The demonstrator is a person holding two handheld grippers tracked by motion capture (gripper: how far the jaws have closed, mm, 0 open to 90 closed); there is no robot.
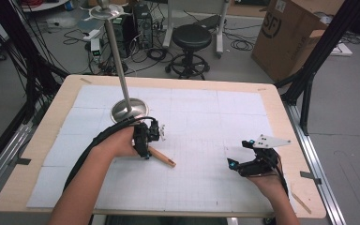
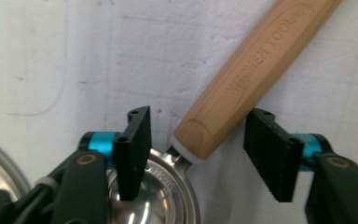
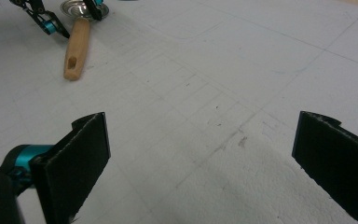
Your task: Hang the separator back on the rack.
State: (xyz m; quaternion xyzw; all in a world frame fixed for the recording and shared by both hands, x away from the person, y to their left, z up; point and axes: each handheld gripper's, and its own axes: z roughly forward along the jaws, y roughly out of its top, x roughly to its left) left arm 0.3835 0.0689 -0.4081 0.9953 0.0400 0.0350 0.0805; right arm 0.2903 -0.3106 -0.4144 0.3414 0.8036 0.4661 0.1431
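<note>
A small metal scoop with a light wooden handle (image 1: pixel 161 157) lies on the white gridded mat (image 1: pixel 201 126), left of centre. My left gripper (image 1: pixel 146 153) points down over the spot where the handle joins the bowl. In the left gripper view the handle (image 2: pixel 256 70) runs up to the right and the shiny bowl (image 2: pixel 168 196) sits below; the left gripper (image 2: pixel 204 151) is open, its jaws straddling the handle's end with a gap on the left side. My right gripper (image 1: pixel 240 153) rests low at the right, open over bare mat (image 3: pixel 200 158). Its view shows the handle (image 3: pixel 77 46) far off.
A metal stand with a round base (image 1: pixel 129 110) and a tall pole stands just behind the left hand. A thin wooden stick (image 1: pixel 301 202) lies at the table's front right corner. Beyond the table are a stool (image 1: pixel 192 40), a cardboard box (image 1: pixel 290 33) and floor cables.
</note>
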